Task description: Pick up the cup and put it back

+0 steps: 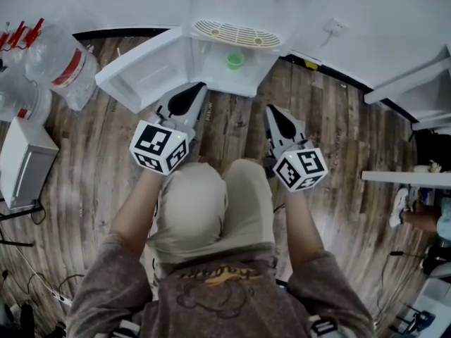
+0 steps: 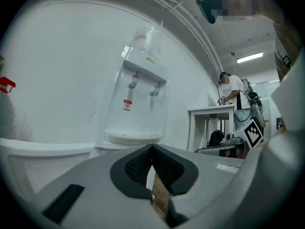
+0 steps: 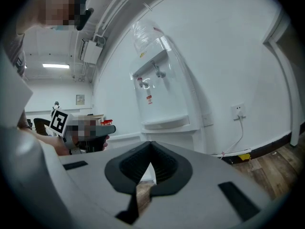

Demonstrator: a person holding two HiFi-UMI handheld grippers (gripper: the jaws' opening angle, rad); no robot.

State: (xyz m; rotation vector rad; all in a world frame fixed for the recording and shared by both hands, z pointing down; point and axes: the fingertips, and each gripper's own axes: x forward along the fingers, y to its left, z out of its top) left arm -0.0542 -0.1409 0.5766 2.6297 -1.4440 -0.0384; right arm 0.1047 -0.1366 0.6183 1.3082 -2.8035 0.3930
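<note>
Head view showed the green cup (image 1: 235, 60) standing inside the dispenser's (image 1: 236, 32) lower compartment, whose door (image 1: 141, 72) was swung open, likely to give access. The left gripper (image 1: 200, 89) and right gripper (image 1: 270, 111) hung just before the dispenser, both clenched on nothing, probably lining up a reach.

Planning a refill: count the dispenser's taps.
2. Both on the front of the water dispenser, above its drip tray: the left tap and, beside it, the right tap. None looks hidden.
</note>
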